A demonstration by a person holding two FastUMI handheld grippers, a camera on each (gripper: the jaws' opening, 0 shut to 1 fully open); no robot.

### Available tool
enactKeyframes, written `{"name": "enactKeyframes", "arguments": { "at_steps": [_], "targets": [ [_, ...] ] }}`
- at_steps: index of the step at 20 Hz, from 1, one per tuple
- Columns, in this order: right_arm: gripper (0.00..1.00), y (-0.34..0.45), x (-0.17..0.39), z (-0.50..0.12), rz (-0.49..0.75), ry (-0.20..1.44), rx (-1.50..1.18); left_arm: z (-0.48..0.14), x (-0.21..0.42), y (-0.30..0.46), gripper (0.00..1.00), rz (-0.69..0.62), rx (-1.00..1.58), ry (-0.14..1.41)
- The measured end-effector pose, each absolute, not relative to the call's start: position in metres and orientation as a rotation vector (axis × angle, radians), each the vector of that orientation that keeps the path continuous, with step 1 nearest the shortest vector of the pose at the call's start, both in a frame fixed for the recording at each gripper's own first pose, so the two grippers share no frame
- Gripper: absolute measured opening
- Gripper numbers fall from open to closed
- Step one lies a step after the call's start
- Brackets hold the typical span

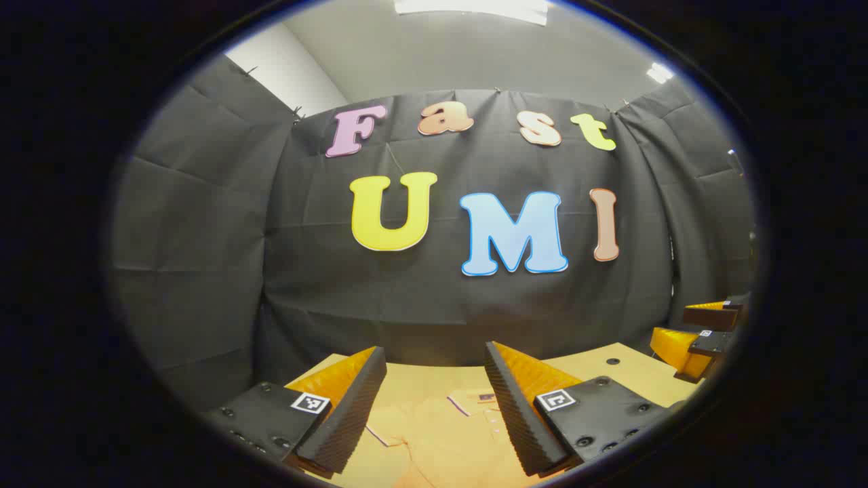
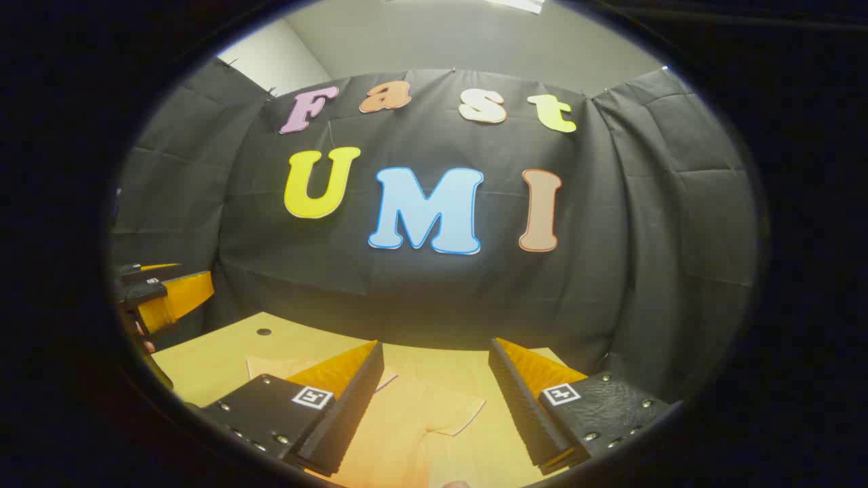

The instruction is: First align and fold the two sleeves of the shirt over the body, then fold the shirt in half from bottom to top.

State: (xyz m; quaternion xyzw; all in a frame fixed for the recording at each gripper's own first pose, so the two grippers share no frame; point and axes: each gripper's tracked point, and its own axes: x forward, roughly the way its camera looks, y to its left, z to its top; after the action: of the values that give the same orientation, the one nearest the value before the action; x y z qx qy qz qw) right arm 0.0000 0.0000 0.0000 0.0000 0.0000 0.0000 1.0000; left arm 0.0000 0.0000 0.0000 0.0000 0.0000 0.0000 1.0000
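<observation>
While both grippers hung above the work, the pale wooden table (image 1: pixel 630 369) stretched under us to the foot of the booth's black cloth wall (image 1: pixel 203 224), and on it lay the orange short-sleeved shirt (image 1: pixel 441 434), spread flat with its collar toward the wall. In the left gripper view we could see the collar and button placket between our own fingers; in the right gripper view one sleeve (image 2: pixel 454 413) lay out to the side of the body, its hem edge plain against the table, not yet folded in. We judged the task barely begun: neither sleeve looked brought over the body, and the bottom-to-top fold was all still to do, though the lower part of the shirt was out of sight.

Our left gripper (image 1: pixel 434 407) had its fingers spread wide apart with nothing between them, raised clear of the cloth. Our right gripper (image 2: pixel 434 407) was the same, fingers wide and holding nothing, hovering over the sleeve side. Each gripper also showed small at the edge of the other's view, well apart.
</observation>
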Motion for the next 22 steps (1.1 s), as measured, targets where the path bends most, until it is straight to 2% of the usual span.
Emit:
{"name": "enactKeyframes", "arguments": {
  "at_steps": [4,15,16,17,22],
  "targets": [
    [0.96,0.003,0.005,-0.001,0.010,0.006,0.005,-0.001,0.001,0.007,0.94,0.016,-0.002,0.004],
    [0.96,-0.001,0.012,-0.006,-0.002,0.020,0.000,-0.008,0.005,0.002,0.94,0.008,-0.009,0.020],
    [0.94,-0.001,0.013,-0.007,-0.002,0.020,0.003,-0.007,0.006,0.002,0.94,0.008,-0.007,0.020],
    [0.96,-0.001,0.014,-0.006,-0.004,0.020,0.005,-0.009,0.006,0.003,0.94,0.009,-0.005,0.021],
    [0.96,-0.002,0.026,-0.012,-0.001,0.033,0.007,-0.008,0.009,0.007,0.94,0.015,-0.001,0.021]
  ]
}}
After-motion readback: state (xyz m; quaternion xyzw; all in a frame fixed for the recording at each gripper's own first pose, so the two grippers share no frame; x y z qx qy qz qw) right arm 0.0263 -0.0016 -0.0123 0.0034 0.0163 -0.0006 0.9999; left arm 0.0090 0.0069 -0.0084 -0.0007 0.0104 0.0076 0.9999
